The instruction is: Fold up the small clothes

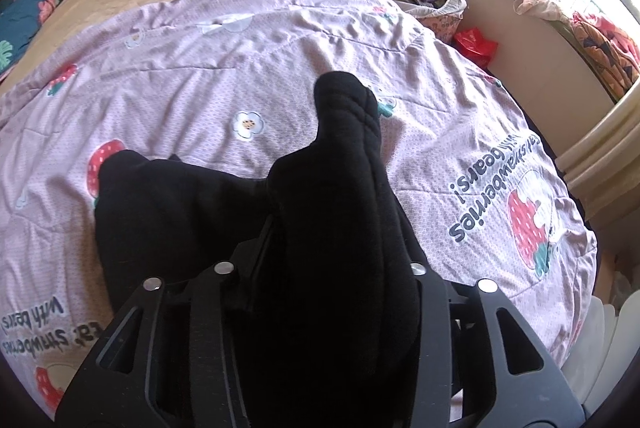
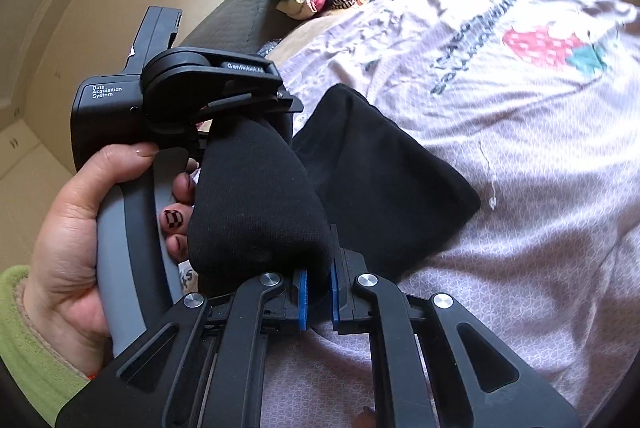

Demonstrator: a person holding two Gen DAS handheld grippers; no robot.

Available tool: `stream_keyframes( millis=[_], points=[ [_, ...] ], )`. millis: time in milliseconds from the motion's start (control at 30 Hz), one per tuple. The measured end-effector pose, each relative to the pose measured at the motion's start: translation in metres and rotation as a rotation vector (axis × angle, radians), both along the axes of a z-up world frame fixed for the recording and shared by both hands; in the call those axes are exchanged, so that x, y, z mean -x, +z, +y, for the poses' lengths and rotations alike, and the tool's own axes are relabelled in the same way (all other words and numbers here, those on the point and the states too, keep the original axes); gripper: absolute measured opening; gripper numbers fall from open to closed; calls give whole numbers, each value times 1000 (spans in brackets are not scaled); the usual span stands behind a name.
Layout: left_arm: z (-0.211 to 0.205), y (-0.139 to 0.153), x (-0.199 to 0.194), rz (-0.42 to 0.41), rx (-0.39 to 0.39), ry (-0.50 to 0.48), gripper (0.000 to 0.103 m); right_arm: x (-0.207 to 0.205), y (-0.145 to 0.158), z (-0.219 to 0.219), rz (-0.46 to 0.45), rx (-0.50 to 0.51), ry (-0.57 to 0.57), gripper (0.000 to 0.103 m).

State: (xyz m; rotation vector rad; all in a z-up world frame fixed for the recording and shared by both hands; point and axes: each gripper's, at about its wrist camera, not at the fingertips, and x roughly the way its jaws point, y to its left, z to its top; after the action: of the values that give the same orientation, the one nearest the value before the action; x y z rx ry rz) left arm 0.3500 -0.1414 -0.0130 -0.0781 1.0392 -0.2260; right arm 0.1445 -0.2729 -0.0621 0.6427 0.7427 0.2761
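At lower centre, the right gripper (image 2: 318,298) pinches the black garment (image 2: 384,180) above the bedspread (image 2: 520,188); the left gripper (image 1: 320,268), seemingly loosening around cloth, could drop its end.

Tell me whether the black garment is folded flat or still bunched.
Still bunched: the black garment hangs pinched in the right gripper, partly lying on the strawberry-print quilt.

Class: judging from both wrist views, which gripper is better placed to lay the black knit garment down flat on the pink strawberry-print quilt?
Probably right: the right gripper is shut on the black knit garment, above the pink strawberry-print quilt.
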Motion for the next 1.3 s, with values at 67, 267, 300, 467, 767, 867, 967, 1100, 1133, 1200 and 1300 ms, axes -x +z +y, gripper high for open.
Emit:
stream_keyframes(
  millis=[67, 267, 300, 467, 767, 867, 967, 1100, 1133, 1200, 1300],
  points=[
    [-2, -4, -2, 10, 3, 4, 41, -1, -4, -3, 18, -30, -3, 7],
    [-4, -10, -4, 11, 50, -3, 65, -2, -16, -15, 69, -115, -20, 11],
    [-3, -10, -4, 12, 61, -5, 69, -2, -18, -18, 75, -126, -23, 11],
    [5, -1, 0, -21, 109, 3, 85, -1, -24, -27, 103, -177, -41, 14],
    [54, 13, 33, -94, 136, 46, 87, 11, -3, -34, 46, -141, -80, 48],
    [77, 7, 55, -124, 86, 89, 87, 17, 15, -43, -32, -108, -121, 66],
    [93, -9, 74, -116, 53, 112, 87, 19, 37, -55, -92, -29, -163, 73],
    [98, -33, 94, -98, 63, 106, 88, -17, 55, -65, -48, 54, -86, 74],
    [100, -36, 97, -110, 73, 115, 88, -27, 59, -65, -36, 88, -66, 74],
    [101, -36, 100, -123, 83, 122, 88, -52, 64, -58, 3, 159, -24, 74],
    [101, -37, 106, -150, 79, 125, 88, -88, 63, -41, 70, 287, -5, 74]
  ],
)
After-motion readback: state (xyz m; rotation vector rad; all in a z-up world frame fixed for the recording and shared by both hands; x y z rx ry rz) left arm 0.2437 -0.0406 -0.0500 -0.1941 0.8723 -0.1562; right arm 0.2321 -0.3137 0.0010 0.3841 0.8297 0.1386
